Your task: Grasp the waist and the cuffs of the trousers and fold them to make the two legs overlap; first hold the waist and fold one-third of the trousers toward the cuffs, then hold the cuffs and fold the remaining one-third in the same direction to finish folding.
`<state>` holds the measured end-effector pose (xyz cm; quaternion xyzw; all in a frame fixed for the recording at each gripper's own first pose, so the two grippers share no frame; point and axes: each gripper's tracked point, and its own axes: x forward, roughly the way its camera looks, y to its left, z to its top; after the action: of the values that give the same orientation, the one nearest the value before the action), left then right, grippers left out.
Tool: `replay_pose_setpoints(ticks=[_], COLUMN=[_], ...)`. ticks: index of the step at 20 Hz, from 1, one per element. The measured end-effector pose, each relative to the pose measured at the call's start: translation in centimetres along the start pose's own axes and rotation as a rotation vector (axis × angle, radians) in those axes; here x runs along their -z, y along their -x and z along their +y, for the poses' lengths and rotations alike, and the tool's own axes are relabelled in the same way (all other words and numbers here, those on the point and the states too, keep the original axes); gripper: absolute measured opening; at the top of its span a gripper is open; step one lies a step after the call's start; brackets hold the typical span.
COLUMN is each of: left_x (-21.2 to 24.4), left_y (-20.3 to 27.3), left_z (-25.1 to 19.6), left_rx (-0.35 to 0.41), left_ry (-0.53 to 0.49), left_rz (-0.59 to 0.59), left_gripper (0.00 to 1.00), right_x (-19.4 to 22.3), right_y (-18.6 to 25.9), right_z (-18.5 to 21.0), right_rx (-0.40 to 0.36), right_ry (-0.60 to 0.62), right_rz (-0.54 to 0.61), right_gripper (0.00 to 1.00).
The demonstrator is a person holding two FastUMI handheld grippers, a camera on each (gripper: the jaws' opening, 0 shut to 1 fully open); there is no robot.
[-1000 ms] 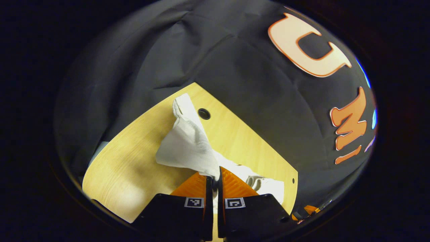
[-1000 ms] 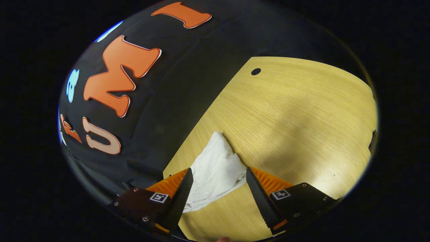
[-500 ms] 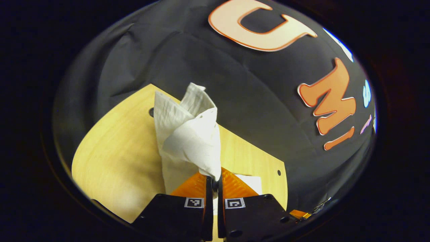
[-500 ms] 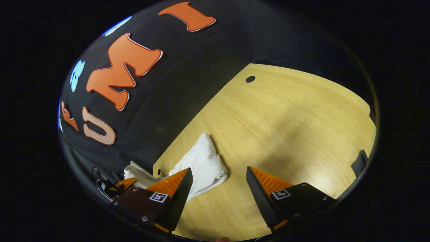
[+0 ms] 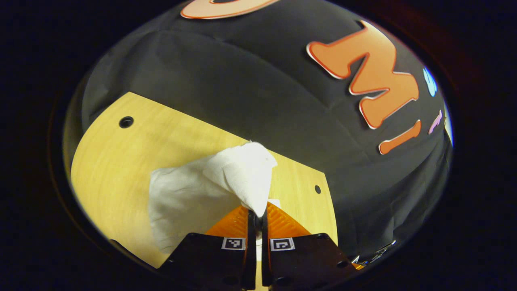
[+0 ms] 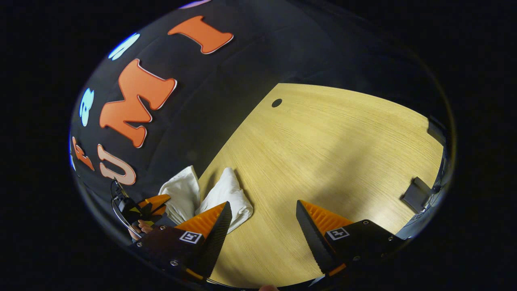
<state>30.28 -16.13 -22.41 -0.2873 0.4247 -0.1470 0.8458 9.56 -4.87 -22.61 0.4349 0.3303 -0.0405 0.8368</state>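
Here the white trousers are pinched and lifted off the tabletop by the left hand-held gripper, while the right hand-held gripper is held apart and empty, so the unsupported cloth could bunch and spoil the fold.

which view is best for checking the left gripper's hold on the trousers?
The left gripper view. There the left gripper is closed on a bunched fold of the white trousers, the cloth lifted off the wooden table. The right gripper view shows them small at its lower left, partly behind the open right gripper.
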Motion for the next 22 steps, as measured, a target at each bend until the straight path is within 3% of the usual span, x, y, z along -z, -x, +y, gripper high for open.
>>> replay_pose_setpoints(ticks=[7,10,13,16,18,19,20,21,22], left_x=[8.1,13.1,16.0,16.5,15.9,15.5,14.9,14.4,13.8], left_y=[-4.3,-5.0,-3.7,-0.6,1.1,1.9,2.6,3.4,4.5], left_z=[-6.2,-6.6,-7.3,-8.2,-8.5,-8.3,-8.2,-8.2,-7.9], left_rx=[0.024,0.013,0.046,0.106,0.103,0.090,0.074,0.060,0.042], left_ry=[-0.182,-0.326,-0.414,-0.448,-0.482,-0.505,-0.525,-0.540,-0.551], left_rz=[0.135,0.215,0.262,0.261,0.218,0.190,0.160,0.127,0.094], left_gripper=[0.07,0.09,0.19,0.61,0.89,0.93,0.89,1.00,0.97], right_x=[-1.0,-1.0,-1.4,-1.6,-2.0,-2.2,-2.4,-2.6,-2.8], right_y=[1.4,1.4,1.0,0.8,0.7,0.7,0.7,0.7,0.9], right_z=[-3.3,-3.7,-3.1,-1.7,-0.3,0.3,1.1,1.9,2.6], right_rx=[0.038,0.035,0.021,-0.002,-0.016,-0.025,-0.034,-0.048,-0.059], right_ry=[0.005,0.028,0.066,0.147,0.223,0.258,0.291,0.321,0.353], right_rz=[-0.024,-0.018,-0.014,-0.012,-0.024,-0.031,-0.037,-0.044,-0.056], right_gripper=[0.96,0.96,0.96,0.96,0.96,0.96,0.96,0.96,0.96])
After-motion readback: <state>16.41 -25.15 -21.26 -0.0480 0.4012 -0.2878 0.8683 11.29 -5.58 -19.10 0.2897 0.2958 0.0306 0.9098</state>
